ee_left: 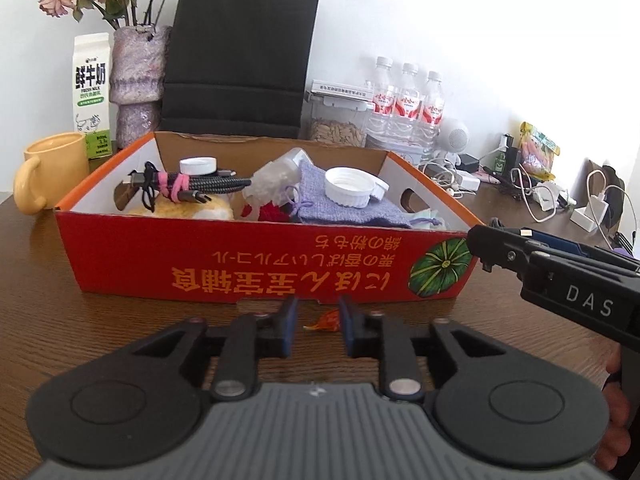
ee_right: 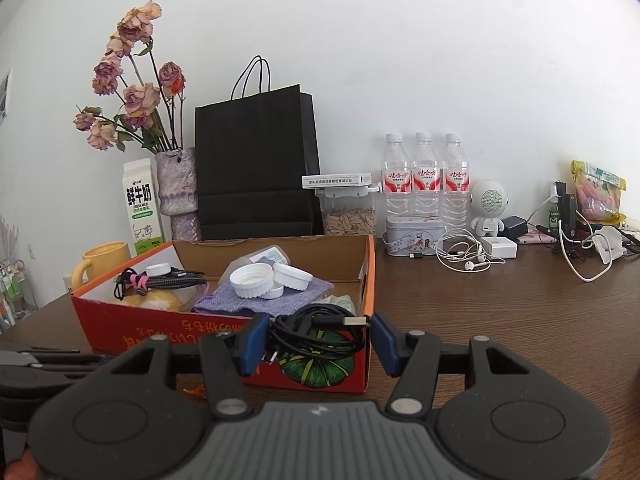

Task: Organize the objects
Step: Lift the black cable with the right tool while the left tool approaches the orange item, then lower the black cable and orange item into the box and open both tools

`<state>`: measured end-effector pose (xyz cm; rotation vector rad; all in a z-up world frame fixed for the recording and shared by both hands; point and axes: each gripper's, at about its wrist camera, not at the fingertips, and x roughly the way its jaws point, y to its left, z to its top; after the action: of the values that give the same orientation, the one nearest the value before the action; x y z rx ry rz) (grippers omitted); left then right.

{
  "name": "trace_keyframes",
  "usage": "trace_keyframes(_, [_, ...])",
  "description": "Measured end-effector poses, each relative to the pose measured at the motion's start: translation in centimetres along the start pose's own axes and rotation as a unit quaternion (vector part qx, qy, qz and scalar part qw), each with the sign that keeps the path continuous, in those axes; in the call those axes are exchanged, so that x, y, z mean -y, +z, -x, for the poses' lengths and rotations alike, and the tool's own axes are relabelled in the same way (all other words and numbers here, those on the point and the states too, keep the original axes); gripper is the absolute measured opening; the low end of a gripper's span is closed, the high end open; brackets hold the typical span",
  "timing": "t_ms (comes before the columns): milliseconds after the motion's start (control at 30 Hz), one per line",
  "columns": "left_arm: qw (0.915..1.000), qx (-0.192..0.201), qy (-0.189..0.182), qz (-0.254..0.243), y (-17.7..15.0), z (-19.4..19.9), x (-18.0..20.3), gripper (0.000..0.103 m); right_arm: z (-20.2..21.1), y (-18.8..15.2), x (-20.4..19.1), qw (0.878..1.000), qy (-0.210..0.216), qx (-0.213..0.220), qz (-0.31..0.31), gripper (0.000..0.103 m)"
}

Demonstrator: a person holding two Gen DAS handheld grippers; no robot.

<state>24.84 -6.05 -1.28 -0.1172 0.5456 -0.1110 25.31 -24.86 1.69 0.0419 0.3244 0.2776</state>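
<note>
Clenched on a coiled black USB cable (ee_right: 320,334) with its plug end toward three o'clock, right gripper (ee_right: 318,344) hovers beside the red cardboard box (ee_right: 120,328), whose open top lies at eleven o'clock; left gripper (ee_left: 318,322) released, an orange wrapper scrap (ee_left: 324,322) loose between its fingers.

Your left wrist camera sits low and close to the red box (ee_left: 256,256), facing its long front wall, tilted slightly down over the left gripper (ee_left: 318,322). Your right wrist camera looks from further right, near the box's right front corner (ee_right: 366,360), aimed more level along the right gripper (ee_right: 316,344). Both views share the box, black bag (ee_left: 240,60), milk carton (ee_right: 143,208), water bottles (ee_right: 424,176) and wall.
</note>
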Motion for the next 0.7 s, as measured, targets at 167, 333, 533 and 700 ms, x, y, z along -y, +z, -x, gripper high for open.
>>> trace_keyframes(167, [0.9993, -0.023, 0.006, -0.027, 0.3, -2.0, 1.0, 0.051, 0.0, 0.0, 0.0, 1.000, -0.001, 0.001, -0.001, 0.054])
trace_keyframes(333, [0.9981, -0.054, 0.001, -0.030, 0.4, -4.0, 0.9, 0.046, 0.0, 0.0, 0.0, 1.000, 0.000, 0.002, -0.002, 0.054])
trace_keyframes(533, [0.9979, -0.038, -0.015, -0.050, -0.2, -3.1, 1.3, 0.014, 0.0, 0.0, -0.1, 1.000, 0.000, 0.000, -0.001, 0.054])
trace_keyframes(700, [0.9976, 0.029, -0.014, -0.062, -0.4, 0.2, 1.5, 0.014, 0.0, 0.0, 0.0, 1.000, 0.000, 0.000, -0.001, 0.054])
